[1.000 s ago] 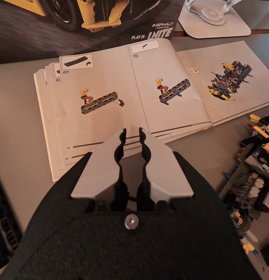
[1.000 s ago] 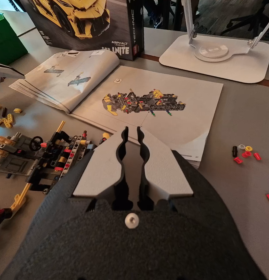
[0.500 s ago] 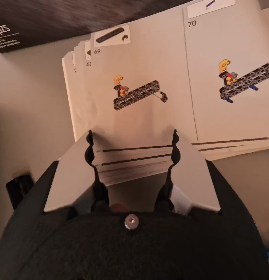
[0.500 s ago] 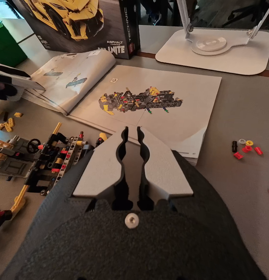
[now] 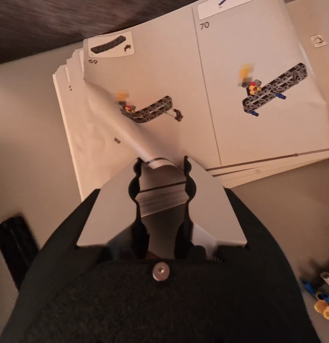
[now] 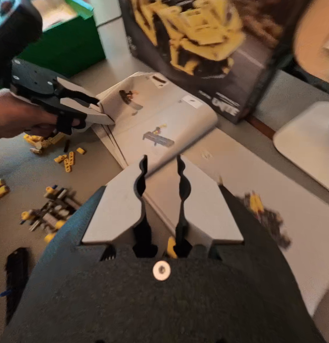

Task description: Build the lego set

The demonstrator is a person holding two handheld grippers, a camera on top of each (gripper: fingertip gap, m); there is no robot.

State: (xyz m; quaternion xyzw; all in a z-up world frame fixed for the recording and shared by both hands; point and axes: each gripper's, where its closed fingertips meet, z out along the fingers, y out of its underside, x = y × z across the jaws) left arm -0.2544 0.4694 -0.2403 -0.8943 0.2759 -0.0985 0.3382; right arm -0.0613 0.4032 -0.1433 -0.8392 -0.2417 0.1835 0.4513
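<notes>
The left gripper, jaws narrowed but apart, has lifted the instruction booklet page corner, while the right gripper has spread empty, suggesting a page turn

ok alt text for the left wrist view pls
The left hand-held gripper, jaws open, lifts a curling page corner of the open instruction booklet on a grey table. Small loose pieces lie lower right.

Open instruction booklet lies flat, one page corner curled up
</notes>
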